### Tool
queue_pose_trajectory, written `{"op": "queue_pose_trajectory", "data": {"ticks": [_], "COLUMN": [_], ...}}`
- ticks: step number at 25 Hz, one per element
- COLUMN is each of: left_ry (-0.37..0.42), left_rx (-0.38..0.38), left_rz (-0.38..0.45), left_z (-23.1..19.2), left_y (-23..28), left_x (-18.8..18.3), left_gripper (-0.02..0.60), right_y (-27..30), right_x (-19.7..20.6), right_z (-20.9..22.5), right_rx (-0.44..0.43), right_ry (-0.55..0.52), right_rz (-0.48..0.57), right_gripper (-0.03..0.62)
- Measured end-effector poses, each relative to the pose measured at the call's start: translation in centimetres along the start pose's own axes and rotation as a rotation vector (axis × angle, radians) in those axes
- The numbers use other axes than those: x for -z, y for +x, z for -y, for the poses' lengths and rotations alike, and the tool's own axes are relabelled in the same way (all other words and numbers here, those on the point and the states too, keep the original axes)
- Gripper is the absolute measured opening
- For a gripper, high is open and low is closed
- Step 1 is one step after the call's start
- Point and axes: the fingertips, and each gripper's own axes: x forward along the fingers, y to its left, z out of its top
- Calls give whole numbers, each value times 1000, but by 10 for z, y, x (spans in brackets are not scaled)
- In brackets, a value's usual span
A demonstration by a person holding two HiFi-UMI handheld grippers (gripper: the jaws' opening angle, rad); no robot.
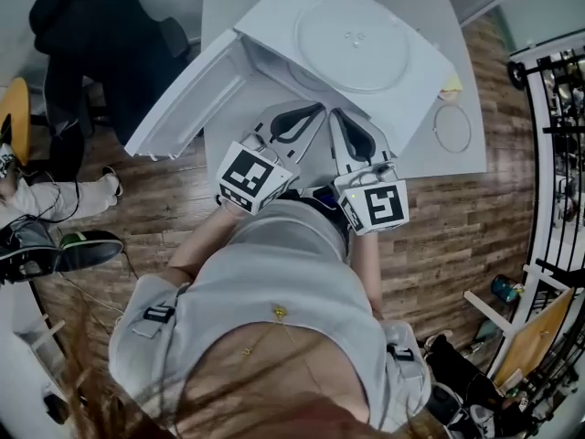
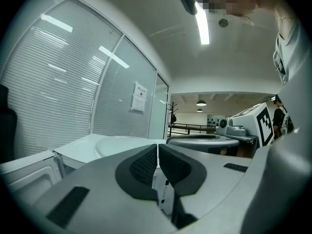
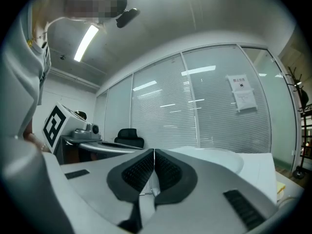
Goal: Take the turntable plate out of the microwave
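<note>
The white microwave (image 1: pixel 265 21) stands on a pale table (image 1: pixel 439 158) with its door (image 1: pixel 187 94) swung open to the left. The clear glass turntable plate (image 1: pixel 352 42) lies flat on top of the microwave; it also shows as a pale disc (image 2: pixel 122 143) in the left gripper view and as a pale disc (image 3: pixel 219 161) in the right gripper view. My left gripper (image 1: pixel 315 110) and right gripper (image 1: pixel 336 115) are side by side before the microwave's opening, below the plate. Both point roughly level. The left gripper (image 2: pixel 157 147) is shut with nothing between its pads, and so is the right gripper (image 3: pixel 154 152).
A thin roller ring (image 1: pixel 452 128) lies on the table right of the microwave, with a yellow note (image 1: pixel 451 85) behind it. A black office chair (image 1: pixel 91 53) stands at the left, and another person's leg (image 1: pixel 55 199) shows there. A metal rack (image 1: pixel 558 154) lines the right side.
</note>
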Motion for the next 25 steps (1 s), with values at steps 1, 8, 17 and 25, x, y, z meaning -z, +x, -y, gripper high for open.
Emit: {"op": "queue_pose_trajectory", "data": {"ticks": [1,8,17,25], "left_ry": [-1,12,14,-3], "left_rx": [4,8,21,28], "left_rz": [8,71,75,64], "left_z": [0,-5,-10,-13], "left_y": [0,-2,-2,-4], "left_x": [-5,-33,-35,-29], "left_gripper": [34,34,34,34], "right_y": [0,1,7,14], "right_x": [-4,-33,-33,-24], "right_z": [0,3,8,2], "right_rx": [0,-6,17,3], "right_ry": [-7,-31,-21,-8], "right_rz": [10,69,60,28], "right_gripper": [20,20,17,17]}}
